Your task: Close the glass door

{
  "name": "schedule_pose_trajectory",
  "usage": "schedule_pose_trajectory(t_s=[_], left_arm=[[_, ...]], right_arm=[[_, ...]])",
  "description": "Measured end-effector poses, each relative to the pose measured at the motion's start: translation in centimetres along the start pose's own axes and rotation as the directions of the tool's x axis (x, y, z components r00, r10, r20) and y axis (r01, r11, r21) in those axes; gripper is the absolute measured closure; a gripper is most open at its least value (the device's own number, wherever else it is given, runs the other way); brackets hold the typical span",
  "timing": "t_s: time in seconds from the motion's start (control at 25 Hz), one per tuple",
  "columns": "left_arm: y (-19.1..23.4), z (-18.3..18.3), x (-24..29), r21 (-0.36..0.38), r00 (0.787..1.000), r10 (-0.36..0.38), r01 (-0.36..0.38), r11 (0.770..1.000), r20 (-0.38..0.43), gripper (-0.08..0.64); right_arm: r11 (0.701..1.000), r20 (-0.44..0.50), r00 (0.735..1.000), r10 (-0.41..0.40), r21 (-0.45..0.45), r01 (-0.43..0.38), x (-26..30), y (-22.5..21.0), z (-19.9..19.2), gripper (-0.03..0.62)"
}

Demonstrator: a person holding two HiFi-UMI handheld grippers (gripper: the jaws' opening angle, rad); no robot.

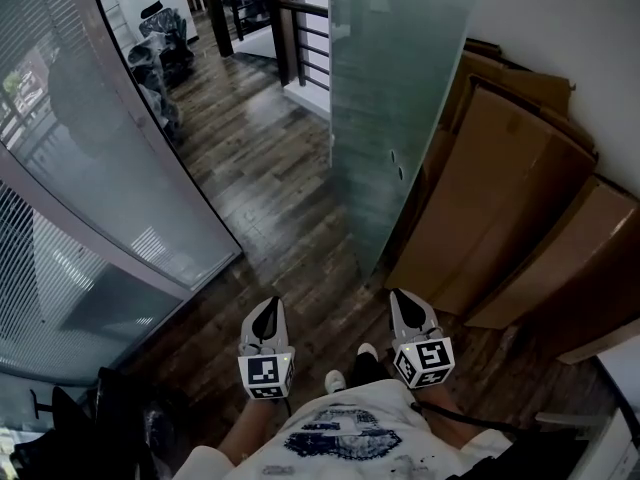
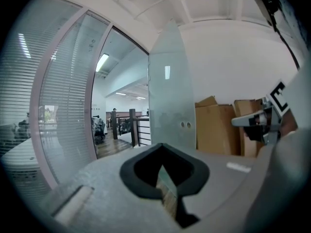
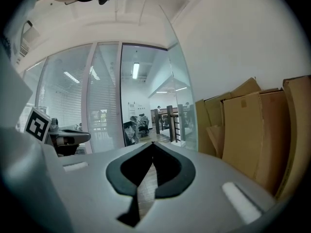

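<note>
White printed shirt and two shoe toes fill the bottom of the head view, where a person stands on a dark wood floor with a gripper in each hand. Both point forward, side by side and well apart from each other.

Left gripper: jaws pressed together at the tip, nothing between them. Right gripper: jaws likewise pressed together and empty. Each carries its marker cube at the rear, close to the person's body.

Ahead of them and slightly to the right stands the glass door, a tall frosted panel. It is open, swung back toward the white wall on the right, with its lower edge close to flattened cardboard leaning on that wall. Neither gripper touches it. Two small round fittings show on the panel in the left gripper view.

A curved glass partition with blinds runs along the left. Between it and the door the doorway lies open, giving onto more floor, a dark railing and black bagged items beyond. A few distant people can be seen in the room past the railing, too small to make out.
</note>
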State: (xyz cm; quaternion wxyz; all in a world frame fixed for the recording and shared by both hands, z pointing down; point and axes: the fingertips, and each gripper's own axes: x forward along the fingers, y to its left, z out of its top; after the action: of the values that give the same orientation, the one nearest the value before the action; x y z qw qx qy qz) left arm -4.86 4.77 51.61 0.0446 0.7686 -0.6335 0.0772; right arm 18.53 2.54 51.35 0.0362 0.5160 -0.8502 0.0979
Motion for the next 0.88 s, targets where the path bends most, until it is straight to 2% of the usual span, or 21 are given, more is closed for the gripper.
schedule_pose_trajectory(t_s=[0.44,0.88], left_arm=[[1.2,0.1,2.1,0.003,1.000,0.016,-0.016,1.000,-0.009,0.557],[1.1,1.3,9.4,0.017,1.000,0.025,-0.024,1.000,-0.010,0.558]], right_arm=[[1.000,0.016,1.000,0.011,0.013,-0.011,3.0,-0.7,0.4,0.584],[0.999,0.034,0.999,0.022,0.042,-0.023,8.7,-5.7,1.4,0.584]])
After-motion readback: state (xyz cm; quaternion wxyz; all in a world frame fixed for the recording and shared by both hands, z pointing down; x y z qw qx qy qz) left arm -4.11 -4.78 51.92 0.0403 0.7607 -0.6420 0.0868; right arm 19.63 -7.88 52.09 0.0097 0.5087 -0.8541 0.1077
